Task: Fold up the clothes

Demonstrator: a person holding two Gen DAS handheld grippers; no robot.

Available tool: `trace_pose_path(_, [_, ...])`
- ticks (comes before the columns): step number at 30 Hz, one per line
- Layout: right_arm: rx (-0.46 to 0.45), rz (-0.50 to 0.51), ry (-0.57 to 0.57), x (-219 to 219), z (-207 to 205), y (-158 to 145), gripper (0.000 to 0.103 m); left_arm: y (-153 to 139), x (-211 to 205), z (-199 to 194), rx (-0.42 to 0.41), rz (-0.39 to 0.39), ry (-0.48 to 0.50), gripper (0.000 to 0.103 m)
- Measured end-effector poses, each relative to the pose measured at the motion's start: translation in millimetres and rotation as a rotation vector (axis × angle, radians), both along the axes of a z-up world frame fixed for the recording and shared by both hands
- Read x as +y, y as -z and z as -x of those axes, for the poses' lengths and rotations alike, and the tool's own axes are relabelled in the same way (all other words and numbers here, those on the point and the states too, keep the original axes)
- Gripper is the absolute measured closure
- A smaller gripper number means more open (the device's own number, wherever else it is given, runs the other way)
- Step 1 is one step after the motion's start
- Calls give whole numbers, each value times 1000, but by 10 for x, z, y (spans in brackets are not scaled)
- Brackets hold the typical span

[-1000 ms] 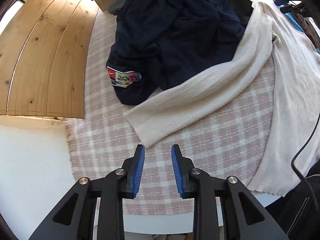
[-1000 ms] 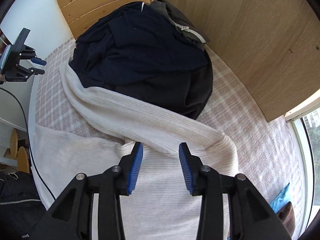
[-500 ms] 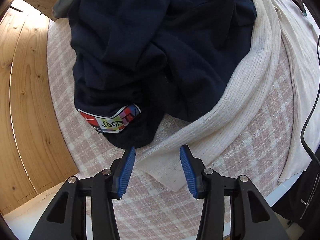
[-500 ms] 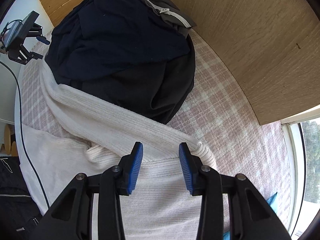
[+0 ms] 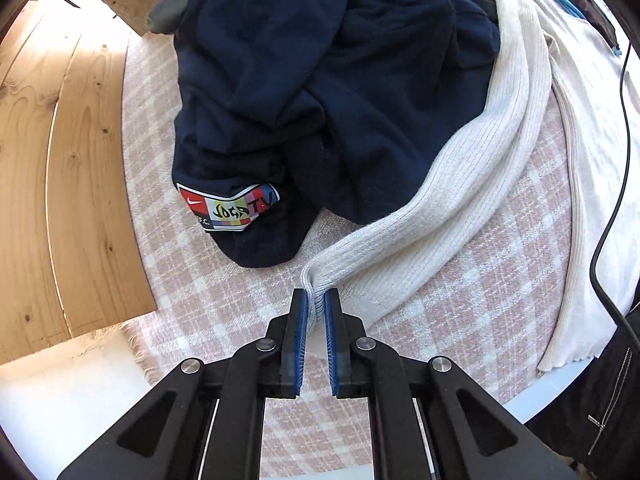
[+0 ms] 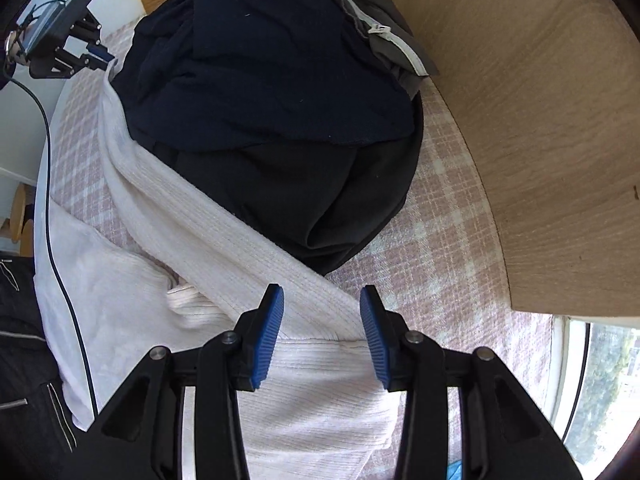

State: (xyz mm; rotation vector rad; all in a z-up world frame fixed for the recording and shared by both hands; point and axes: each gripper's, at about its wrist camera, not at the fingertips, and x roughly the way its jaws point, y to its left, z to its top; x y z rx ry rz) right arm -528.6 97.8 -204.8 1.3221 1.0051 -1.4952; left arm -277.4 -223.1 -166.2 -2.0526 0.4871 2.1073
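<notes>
Checked cloth (image 5: 472,280) bears a navy pile (image 5: 320,80) crowding the cream sleeve (image 5: 420,208) (left jaws clamp its cuff; right jaws apart).

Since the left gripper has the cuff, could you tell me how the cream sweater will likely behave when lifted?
Probably floppy: the cream sweater bunches where the left gripper pinches it. Its sleeve likely drags against the navy garment alongside it.

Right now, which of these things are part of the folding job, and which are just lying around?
Part of the job:
- cream sweater, its sleeve cuff pinched by the left gripper
- right gripper, open over the sweater's shoulder
- dark clothes pile, probably next

Just lying about:
- pink checked cloth
- black cable
- wooden panels
</notes>
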Motion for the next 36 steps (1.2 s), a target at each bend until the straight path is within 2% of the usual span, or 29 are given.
trace_pose_path(5, [-11, -69, -103, -207, -58, 180, 63, -197, 78, -73, 16, 9, -42, 96])
trace_pose_path(8, [-47, -99, -127, -279, -80, 313, 63, -239, 84, -83, 10, 19, -51, 96])
trace_pose_path(9, [-50, -111, -137, -295, -93, 351, 63, -198, 27, -64, 7, 22, -56, 97])
trace_pose_path(10, [-50, -124, -148, -310, -107, 388, 63, -166, -5, -59, 8, 35, -56, 103])
trace_pose_path(16, [-58, -137, -176, -418, -105, 516, 64, -56, -89, -36, 5, 45, -64, 103])
trace_pose_path(17, [-60, -141, -183, -429, -112, 526, 71, -34, -99, -32, 4, 44, -63, 103])
trace_pose_path(18, [-61, -148, -187, -432, -122, 525, 83, -20, -90, -33, -5, 39, -58, 103])
trace_pose_path(19, [-61, -155, -191, -434, -131, 522, 87, -6, -80, -33, -13, 34, -51, 103])
trace_pose_path(21, [-57, -154, -197, -420, -164, 483, 93, 18, -49, -38, -28, 34, -11, 97])
trace_pose_path(23, [-51, -152, -202, -397, -202, 430, 93, 62, -26, -12, -44, 44, 24, 92])
trace_pose_path(25, [-48, -151, -197, -382, -219, 391, 93, 116, -29, 42, -59, 45, 39, 73])
trace_pose_path(29, [-37, -144, -181, -387, -234, 343, 94, 241, -5, 149, -91, 45, 91, 74])
trace_pose_path(32, [-39, -145, -175, -399, -239, 339, 94, 391, -2, 207, -143, 13, 118, 70])
trace_pose_path(36, [-45, -142, -162, -414, -212, 333, 94, 595, -20, 236, -192, 30, 129, 72])
